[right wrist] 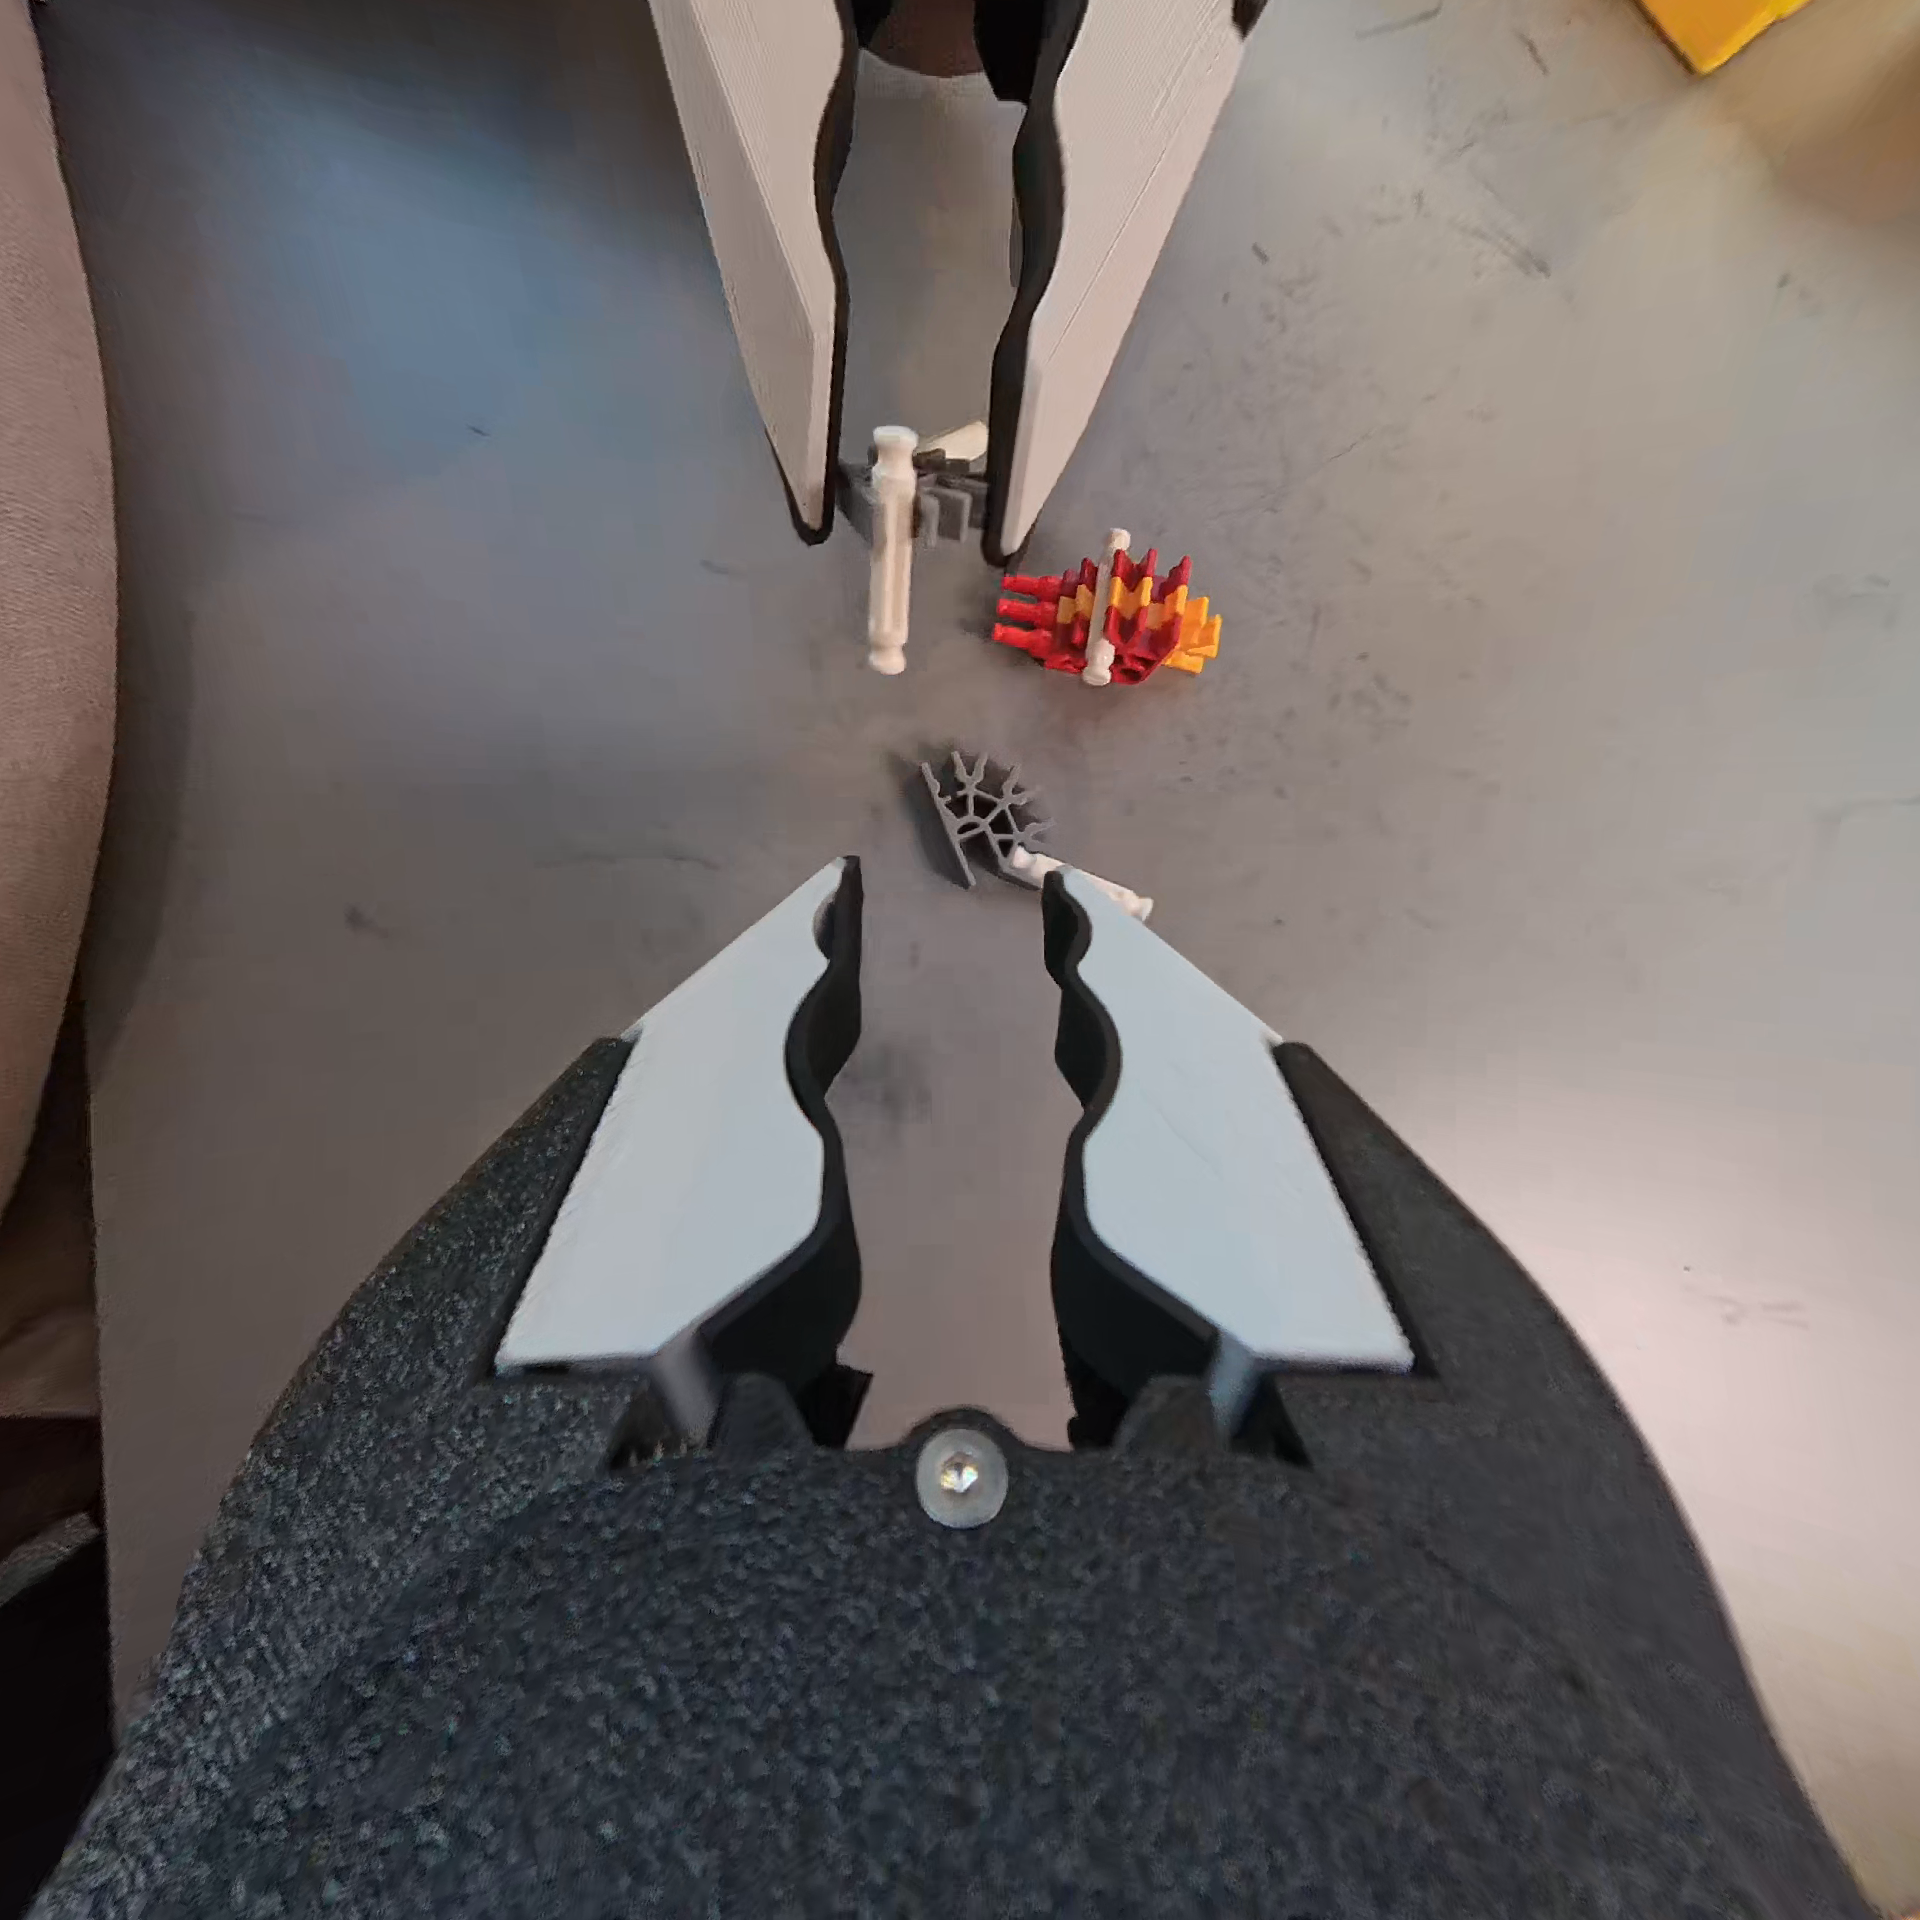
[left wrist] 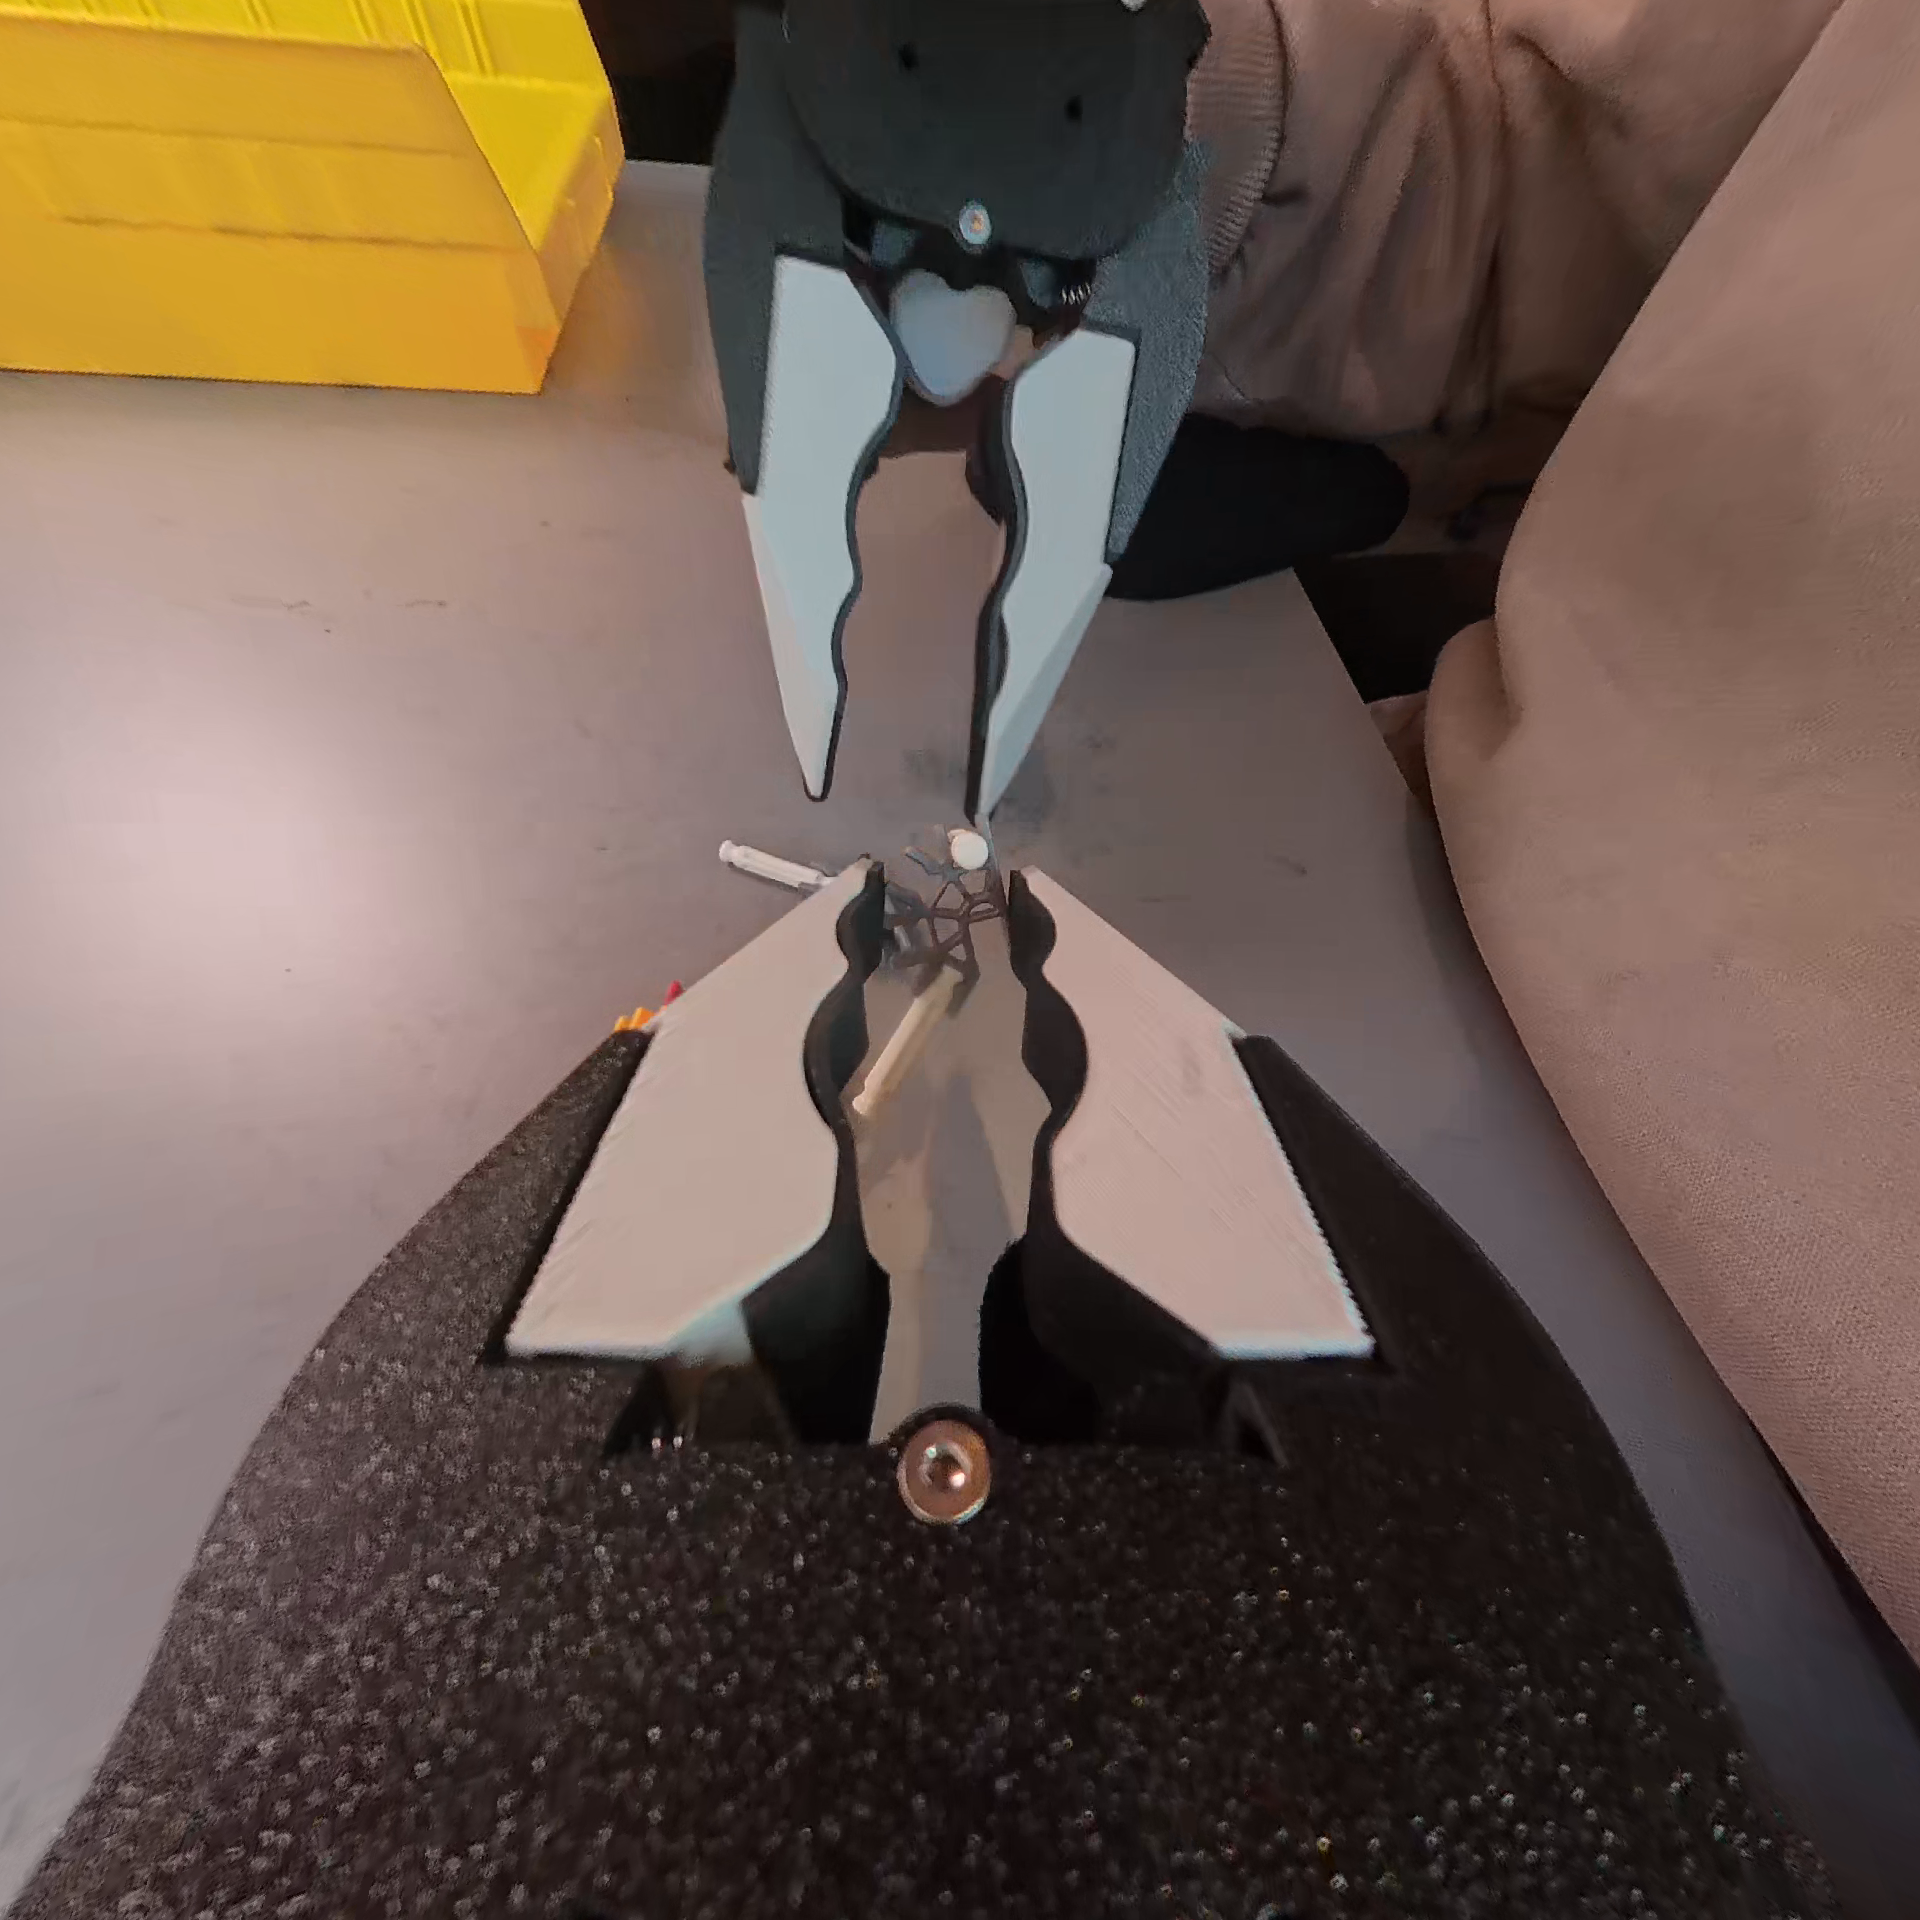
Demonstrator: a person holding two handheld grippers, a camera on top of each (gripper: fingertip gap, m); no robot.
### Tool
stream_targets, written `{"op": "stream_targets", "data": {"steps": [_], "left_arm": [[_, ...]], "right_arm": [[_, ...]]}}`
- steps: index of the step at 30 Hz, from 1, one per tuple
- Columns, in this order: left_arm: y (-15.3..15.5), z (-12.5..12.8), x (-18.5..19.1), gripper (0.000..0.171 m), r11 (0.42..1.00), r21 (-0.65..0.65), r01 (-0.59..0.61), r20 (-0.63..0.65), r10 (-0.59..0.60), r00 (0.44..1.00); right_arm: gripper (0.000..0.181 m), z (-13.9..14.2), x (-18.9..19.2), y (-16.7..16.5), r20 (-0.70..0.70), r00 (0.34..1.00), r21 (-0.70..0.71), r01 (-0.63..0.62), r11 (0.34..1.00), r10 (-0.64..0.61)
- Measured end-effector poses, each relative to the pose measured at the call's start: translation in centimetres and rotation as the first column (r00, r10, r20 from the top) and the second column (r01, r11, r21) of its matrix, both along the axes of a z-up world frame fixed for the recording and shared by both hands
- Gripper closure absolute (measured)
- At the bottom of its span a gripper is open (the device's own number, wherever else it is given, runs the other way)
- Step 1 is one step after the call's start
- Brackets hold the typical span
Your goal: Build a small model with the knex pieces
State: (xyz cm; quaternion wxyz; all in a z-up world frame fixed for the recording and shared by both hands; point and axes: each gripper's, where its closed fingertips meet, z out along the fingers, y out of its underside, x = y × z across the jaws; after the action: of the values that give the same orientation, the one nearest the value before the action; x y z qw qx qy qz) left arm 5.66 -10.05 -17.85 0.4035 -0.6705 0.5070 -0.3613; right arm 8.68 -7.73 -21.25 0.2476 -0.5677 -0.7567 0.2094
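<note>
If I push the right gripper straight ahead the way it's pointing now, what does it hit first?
Most likely the grey fan-shaped connector just beyond the right gripper, slightly right of centre; depth is uncertain. Past it lies a white rod.

So on the table I count 2 grippers: left and right. 3 white rods: 1 loose, 1 through the red-orange stack, 1 by the right fingertip. 2 grey connector clusters, 1 red-orange stack, 1 yellow bin.
</note>
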Motion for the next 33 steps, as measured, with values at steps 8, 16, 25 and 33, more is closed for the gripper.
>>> {"op": "stream_targets", "data": {"steps": [8, 16, 25, 33], "left_arm": [[0.2, 0.1, 0.1, 0.148, 1.0, 0.012, -0.014, 0.001, 0.014, 1.0], [0.4, -0.3, -0.1, 0.148, 1.0, -0.012, -0.021, 0.005, 0.021, 1.0], [0.4, -0.6, 0.0, 0.148, 1.0, -0.021, -0.018, -0.003, 0.018, 1.0], [0.4, -0.8, 0.1, 0.148, 0.999, -0.03, -0.019, 0.0, 0.019, 1.0]], "right_arm": [[0.156, -1.9, -1.5, -0.1, 0.052, 0.996, -0.077, 0.078, 0.994, -0.074], [0.181, -1.6, 0.8, -1.2, 0.192, 0.921, -0.169, -0.311, 0.935, 0.34], [0.169, -2.2, 0.8, 0.6, 0.227, 0.927, -0.194, -0.256, 0.947, 0.297], [0.137, 0.4, 1.6, 0.7, 0.043, 0.996, -0.055, -0.08, 0.995, 0.082]]}}
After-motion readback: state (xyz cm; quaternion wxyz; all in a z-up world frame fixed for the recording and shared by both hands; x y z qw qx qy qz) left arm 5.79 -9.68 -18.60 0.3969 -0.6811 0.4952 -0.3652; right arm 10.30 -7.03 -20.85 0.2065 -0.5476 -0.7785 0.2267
